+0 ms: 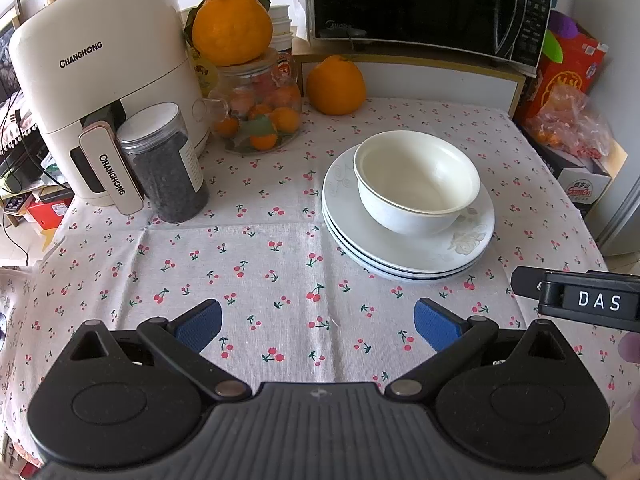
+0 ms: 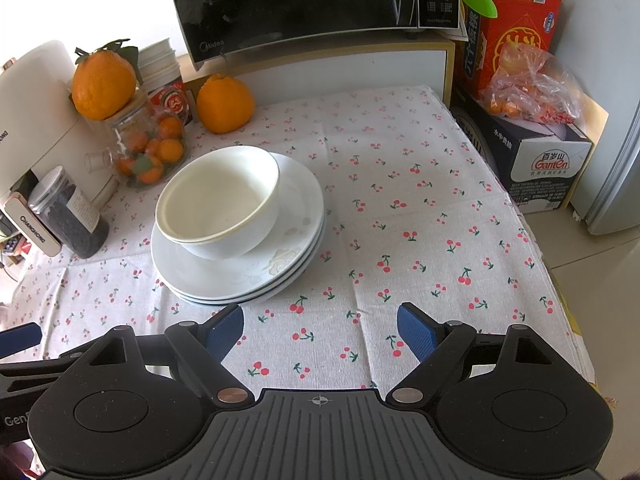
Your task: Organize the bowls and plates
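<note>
A white bowl (image 1: 416, 180), with a second bowl nested inside it, sits on a stack of white plates (image 1: 400, 252) on the cherry-print tablecloth (image 1: 260, 248). The same bowl (image 2: 218, 202) and plates (image 2: 236, 276) show in the right wrist view. My left gripper (image 1: 318, 322) is open and empty, hovering near the table's front edge, short of the plates. My right gripper (image 2: 320, 326) is open and empty, in front of and to the right of the plates. Part of the right gripper's body (image 1: 584, 298) shows at the right edge of the left wrist view.
A white air fryer (image 1: 96, 80), a dark jar (image 1: 164, 164) and a glass jar of small oranges (image 1: 260, 112) stand at the back left. A large orange (image 1: 336, 86) and a microwave (image 1: 428, 4) are behind. Boxes (image 2: 532, 160) stand beyond the table's right edge.
</note>
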A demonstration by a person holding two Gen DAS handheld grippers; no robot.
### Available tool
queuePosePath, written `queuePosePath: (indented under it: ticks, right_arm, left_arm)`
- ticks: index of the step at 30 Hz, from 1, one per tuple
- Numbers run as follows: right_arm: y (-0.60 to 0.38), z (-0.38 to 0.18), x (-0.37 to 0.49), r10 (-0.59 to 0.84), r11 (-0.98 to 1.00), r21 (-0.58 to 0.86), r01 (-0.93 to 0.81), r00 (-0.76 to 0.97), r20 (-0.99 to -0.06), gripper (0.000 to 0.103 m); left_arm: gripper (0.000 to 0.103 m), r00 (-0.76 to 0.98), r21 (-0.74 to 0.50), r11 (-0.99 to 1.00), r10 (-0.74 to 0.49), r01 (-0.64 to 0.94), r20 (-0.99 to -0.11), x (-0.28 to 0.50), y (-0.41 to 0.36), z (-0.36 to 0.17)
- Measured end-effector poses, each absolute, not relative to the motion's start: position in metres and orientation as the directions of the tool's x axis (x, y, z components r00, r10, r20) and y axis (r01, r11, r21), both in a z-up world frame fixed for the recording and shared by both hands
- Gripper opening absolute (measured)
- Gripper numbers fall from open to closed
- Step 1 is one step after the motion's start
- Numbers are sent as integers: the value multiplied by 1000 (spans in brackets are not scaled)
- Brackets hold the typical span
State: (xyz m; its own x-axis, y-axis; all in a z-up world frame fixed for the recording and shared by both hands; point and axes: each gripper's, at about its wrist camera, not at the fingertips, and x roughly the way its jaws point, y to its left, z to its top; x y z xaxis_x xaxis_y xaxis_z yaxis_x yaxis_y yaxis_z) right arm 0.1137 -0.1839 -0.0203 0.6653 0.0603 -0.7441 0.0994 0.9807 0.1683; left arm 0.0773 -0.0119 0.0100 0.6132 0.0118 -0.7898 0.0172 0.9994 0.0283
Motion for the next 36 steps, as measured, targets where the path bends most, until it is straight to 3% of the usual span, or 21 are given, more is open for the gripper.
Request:
queuePosePath:
  ticks: [36]
  right_arm:
    - [-184,-25,112,58,981,166,103,660,-749,86]
  left_arm:
    - [103,610,27,999,3,29,-792,77,-13,10]
